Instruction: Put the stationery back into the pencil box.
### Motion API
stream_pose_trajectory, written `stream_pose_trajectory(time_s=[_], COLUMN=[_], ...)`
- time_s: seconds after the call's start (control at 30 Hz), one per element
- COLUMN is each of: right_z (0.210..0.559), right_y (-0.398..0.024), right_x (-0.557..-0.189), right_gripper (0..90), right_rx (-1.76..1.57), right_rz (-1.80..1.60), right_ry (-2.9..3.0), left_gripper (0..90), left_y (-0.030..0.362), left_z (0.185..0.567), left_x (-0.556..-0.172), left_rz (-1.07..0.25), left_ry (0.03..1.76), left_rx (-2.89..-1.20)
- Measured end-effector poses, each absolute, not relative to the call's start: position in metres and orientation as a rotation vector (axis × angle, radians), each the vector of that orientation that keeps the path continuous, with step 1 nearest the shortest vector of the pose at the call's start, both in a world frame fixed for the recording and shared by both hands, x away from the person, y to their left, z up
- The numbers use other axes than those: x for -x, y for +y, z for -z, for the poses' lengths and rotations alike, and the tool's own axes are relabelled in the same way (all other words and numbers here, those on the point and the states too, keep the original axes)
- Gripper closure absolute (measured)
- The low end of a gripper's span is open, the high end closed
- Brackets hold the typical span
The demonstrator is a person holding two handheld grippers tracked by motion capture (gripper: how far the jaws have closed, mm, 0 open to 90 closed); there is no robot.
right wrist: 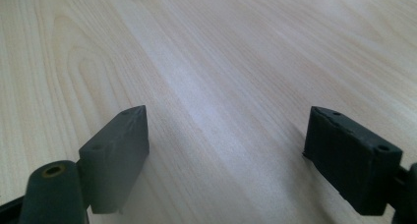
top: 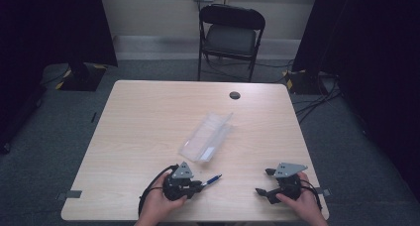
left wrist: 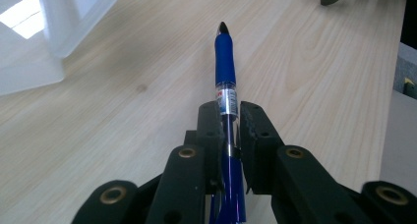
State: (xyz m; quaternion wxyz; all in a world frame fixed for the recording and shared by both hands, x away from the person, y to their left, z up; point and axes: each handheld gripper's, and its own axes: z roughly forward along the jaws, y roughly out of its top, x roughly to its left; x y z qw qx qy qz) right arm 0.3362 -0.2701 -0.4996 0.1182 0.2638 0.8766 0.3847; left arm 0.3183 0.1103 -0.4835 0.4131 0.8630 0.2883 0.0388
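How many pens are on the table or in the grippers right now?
1: a blue ballpoint pen clamped in the left gripper, tip pointing at the right gripper. The clear plastic case might hide more.

One blue pen [left wrist: 225, 71] on the table [top: 148, 117], one clear plastic case [top: 205, 137] at twelve o'clock from it, two grippers, left [top: 200, 184] and right [top: 264, 181], and one black folding chair [top: 230, 35] at twelve beyond the table.
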Motion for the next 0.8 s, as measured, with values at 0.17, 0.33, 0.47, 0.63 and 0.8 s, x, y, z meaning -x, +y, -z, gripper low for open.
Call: stream_pose_trajectory(time_s=[0.17,0.33,0.47,0.63,0.8], right_z=[0.5,0.5,0.499,0.499,0.5], right_y=[-0.27,-0.27,-0.27,-0.27,-0.27], right_x=[-0.336,-0.336,-0.336,-0.336,-0.336], right_gripper=[16.3,16.4,16.4,16.4,16.4], right_rx=[-0.771,-0.772,-0.777,-0.777,-0.772], right_rz=[-1.125,-1.125,-1.124,-1.123,-1.125], right_ry=[2.564,2.564,2.565,2.565,2.565], left_gripper=[79.9,79.9,79.9,79.9,79.9], left_y=[0.123,0.131,0.137,0.146,0.158], left_z=[0.479,0.475,0.472,0.469,0.466], left_x=[-0.319,-0.318,-0.318,-0.319,-0.32], left_rz=[-0.082,-0.084,-0.085,-0.096,-0.1], left_ry=[0.758,0.772,0.79,0.811,0.837], left_rx=[-2.133,-2.13,-2.117,-2.115,-2.106])
